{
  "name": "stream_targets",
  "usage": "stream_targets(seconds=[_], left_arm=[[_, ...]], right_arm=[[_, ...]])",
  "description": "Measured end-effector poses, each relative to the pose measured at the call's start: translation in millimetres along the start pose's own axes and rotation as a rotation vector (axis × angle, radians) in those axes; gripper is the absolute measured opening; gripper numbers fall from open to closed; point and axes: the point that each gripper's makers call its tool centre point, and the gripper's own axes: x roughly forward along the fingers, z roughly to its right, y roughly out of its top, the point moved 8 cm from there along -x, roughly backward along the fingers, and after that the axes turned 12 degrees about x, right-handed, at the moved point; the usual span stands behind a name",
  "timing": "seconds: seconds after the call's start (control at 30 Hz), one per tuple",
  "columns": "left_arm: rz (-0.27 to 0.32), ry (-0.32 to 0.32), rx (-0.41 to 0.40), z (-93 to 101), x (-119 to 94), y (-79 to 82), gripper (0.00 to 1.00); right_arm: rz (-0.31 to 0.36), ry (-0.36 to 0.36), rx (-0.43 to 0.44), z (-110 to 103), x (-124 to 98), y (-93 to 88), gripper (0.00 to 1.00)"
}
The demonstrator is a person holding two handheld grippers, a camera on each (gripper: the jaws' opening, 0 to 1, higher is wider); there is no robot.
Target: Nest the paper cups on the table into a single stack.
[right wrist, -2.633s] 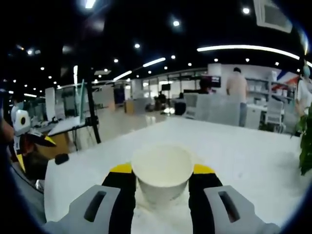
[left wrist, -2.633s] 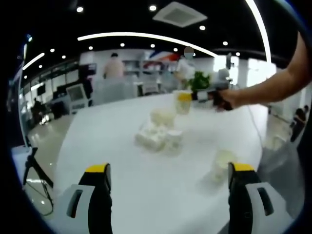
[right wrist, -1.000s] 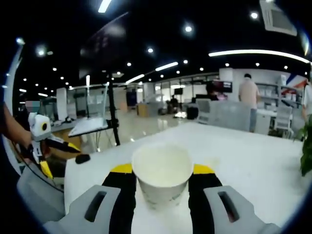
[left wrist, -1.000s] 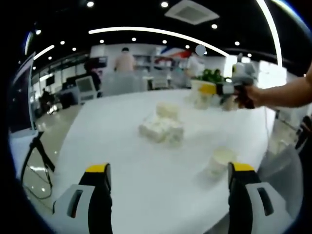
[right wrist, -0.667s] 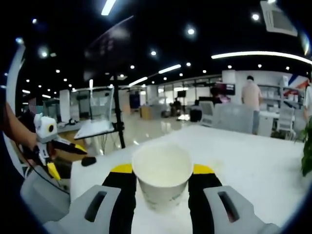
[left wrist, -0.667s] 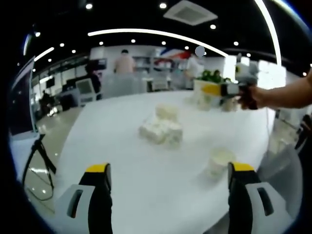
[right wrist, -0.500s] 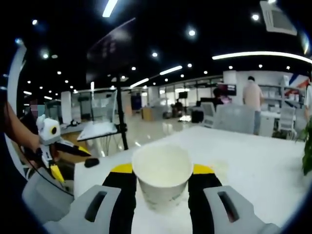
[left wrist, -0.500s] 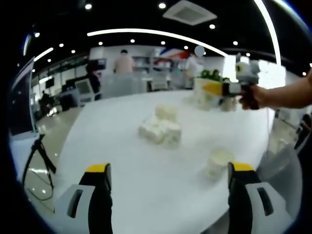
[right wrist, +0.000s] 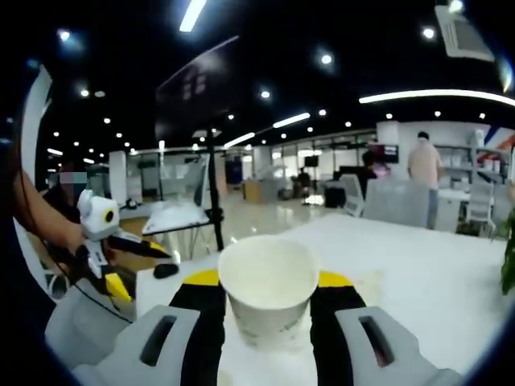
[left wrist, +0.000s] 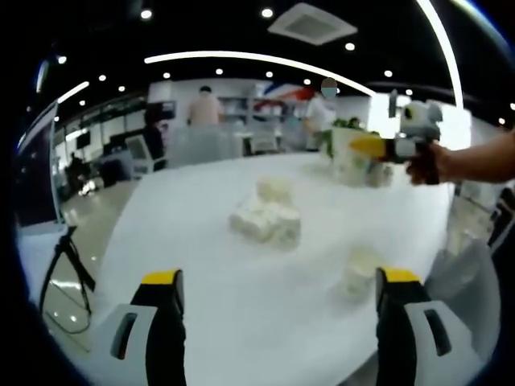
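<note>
Paper cups lie spread over a white table [left wrist: 201, 241]. In the left gripper view, a loose cluster of cups [left wrist: 265, 219] sits near the middle of the tabletop, some on their sides and one upright at the back, too blurred to count. A single paper cup [left wrist: 360, 270] stands apart from the cluster, near the table edge and just ahead of the left gripper's [left wrist: 278, 293] right jaw. That gripper hangs above the near part of the table with its yellow-tipped jaws spread wide and nothing between them.

Farther across the table in the same view, the right gripper [left wrist: 362, 149] comes in from the right, held by a person's hand [left wrist: 430, 161], with a white cup clamped at its tip above the far side of the table.

In the right gripper view, the right gripper [right wrist: 267, 293] has its jaws closed against the sides of an upright white paper cup [right wrist: 268, 289], open mouth up, raised above the tabletop. At the left of this view the left gripper [right wrist: 113, 257] appears in the person's other hand, beside the table edge.

Office desks, chairs and standing people fill the background.
</note>
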Motion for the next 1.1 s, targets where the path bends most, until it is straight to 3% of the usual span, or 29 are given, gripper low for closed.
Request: stream_targets(seconds=[0.27,0.5,1.1], left_arm=[[0.001,0.011,0.003,1.6,-4,-2.9,0.98],[0.012,0.012,0.040,2.5,-3,-3.7,0.98],[-0.002,0.007,0.037,4.7,0,-8.1,0.99]], right_arm=[[0.008,0.033,-0.004,-14,-10,-0.6,0.38],[-0.010,0.052,-0.018,-24,-17,-12.5,0.38],[-0.016,0.082,-0.001,-57,-33,-39.8,0.37]])
